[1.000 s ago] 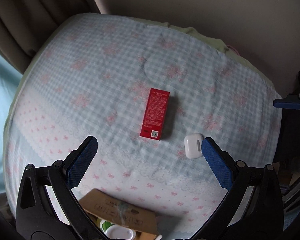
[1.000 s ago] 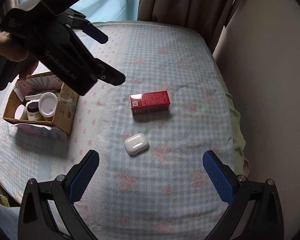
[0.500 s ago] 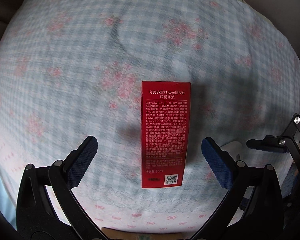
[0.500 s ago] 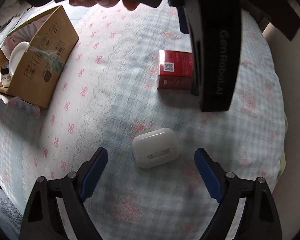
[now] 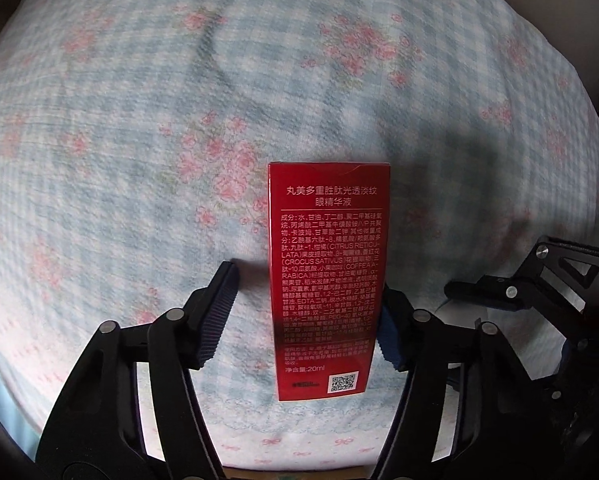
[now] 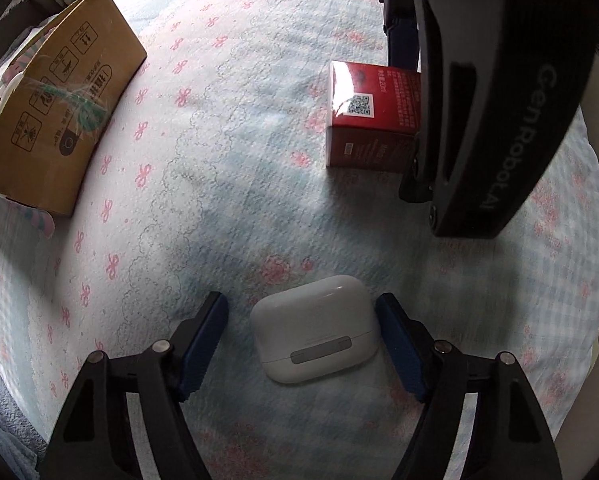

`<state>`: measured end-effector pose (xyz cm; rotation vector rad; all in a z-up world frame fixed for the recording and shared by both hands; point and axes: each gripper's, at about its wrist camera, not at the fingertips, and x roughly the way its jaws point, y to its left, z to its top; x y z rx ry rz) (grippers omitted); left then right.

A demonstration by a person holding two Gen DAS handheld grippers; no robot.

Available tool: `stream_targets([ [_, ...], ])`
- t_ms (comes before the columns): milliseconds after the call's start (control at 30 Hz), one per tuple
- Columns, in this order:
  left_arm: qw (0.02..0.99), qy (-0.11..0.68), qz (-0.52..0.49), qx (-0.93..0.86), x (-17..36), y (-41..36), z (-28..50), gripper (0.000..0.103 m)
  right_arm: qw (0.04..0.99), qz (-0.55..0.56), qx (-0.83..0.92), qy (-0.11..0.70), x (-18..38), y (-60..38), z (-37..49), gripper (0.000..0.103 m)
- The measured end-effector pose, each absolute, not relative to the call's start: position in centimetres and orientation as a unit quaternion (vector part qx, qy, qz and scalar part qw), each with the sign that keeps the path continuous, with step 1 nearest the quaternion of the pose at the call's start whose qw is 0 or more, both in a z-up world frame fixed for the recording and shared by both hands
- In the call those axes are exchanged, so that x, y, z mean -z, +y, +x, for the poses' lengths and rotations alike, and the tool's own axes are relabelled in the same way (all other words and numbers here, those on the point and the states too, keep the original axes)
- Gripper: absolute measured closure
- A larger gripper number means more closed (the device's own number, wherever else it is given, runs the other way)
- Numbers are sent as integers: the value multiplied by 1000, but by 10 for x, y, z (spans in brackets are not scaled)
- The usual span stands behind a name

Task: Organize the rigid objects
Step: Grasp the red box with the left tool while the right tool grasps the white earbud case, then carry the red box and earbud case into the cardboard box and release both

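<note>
Closing from above, the left gripper (image 5: pixel 305 316) straddled the red carton (image 5: pixel 329 272) lying flat on the bed (image 5: pixel 139 120), its left pad not yet touching. Likewise closing, the right gripper (image 6: pixel 299 340) bracketed the white earbud case (image 6: pixel 315 334), gaps both sides; the cardboard box (image 6: pixel 55 120) waited at ten o'clock, probably their destination.

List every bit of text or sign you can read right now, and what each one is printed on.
"丸美多重胜肽光透淡纹 眼精华液": heading on the red box.
"CITRUS RETICULATA", "CROCUS SATIVUS", "COFFEA ARABICA": in its ingredient print; the rest is too small.
"净含量:20ml" and a QR code: the box's near end.
"GenRobot.AI": on the left gripper body.
Handling pictograms and "小心轻放": cardboard box; captions blurred.
White earbud case: no text.
</note>
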<state>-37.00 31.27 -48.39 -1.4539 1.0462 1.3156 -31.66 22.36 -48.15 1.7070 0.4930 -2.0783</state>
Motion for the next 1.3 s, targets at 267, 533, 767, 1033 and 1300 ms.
stream_targets([
  [267,444,424,-581,-535,474,308,-363,65,200,616,744,167,477,228,-309,44],
  [533,448,414,-566,-554,456,295,-356,65,189,613,751,154,466,239,-296,44],
  [767,446,381,-563,-582,424,277,-358,65,173,615,758,133,450,252,-282,44],
  [1033,433,317,-572,-621,368,230,-373,65,143,619,770,55,414,273,-271,44],
  [1300,402,232,-581,-668,310,175,-367,65,117,598,793,18,347,260,-307,44],
])
